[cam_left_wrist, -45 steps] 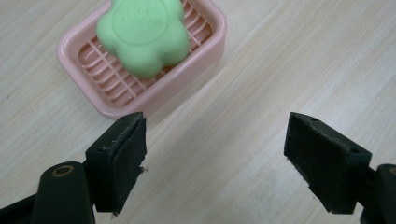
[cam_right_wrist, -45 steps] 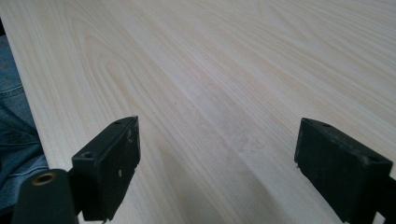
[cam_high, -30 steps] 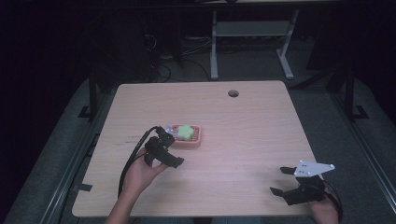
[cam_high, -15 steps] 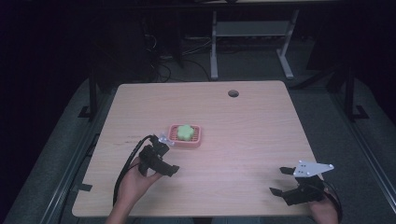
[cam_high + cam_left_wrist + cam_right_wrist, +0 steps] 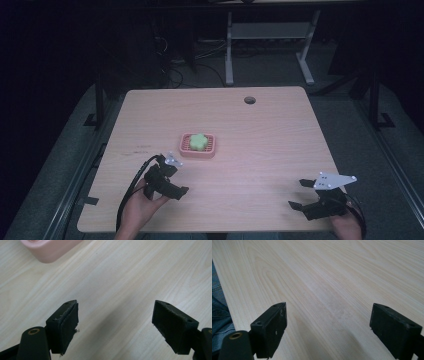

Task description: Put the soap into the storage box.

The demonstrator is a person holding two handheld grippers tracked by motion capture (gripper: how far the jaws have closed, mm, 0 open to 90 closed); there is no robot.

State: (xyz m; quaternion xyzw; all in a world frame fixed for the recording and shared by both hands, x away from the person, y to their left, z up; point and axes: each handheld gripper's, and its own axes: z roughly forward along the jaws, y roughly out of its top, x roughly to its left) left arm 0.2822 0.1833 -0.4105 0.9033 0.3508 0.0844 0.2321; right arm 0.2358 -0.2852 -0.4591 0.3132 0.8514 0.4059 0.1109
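Observation:
A pink soap dish (image 5: 210,151) holding a green flower-shaped piece (image 5: 199,142) sits near the middle of the wooden table. My left gripper (image 5: 176,176) hovers a little in front of it and to its left, open and holding nothing. In the left gripper view the jaws (image 5: 115,322) stand wide apart over bare wood, and a corner of the pink dish (image 5: 47,250) shows at the top left. My right gripper (image 5: 299,194) rests open near the front right corner. In the right gripper view its jaws (image 5: 328,327) are spread over bare wood.
The table (image 5: 280,135) has a round cable hole (image 5: 249,100) at the back right. A white desk frame (image 5: 270,35) and cables stand on the dark floor behind. Blue denim (image 5: 219,312) shows past the table's front edge.
My left gripper has drawn back from the pink dish toward the front of the table, empty. The dish now shows in full. The right gripper has stayed put.

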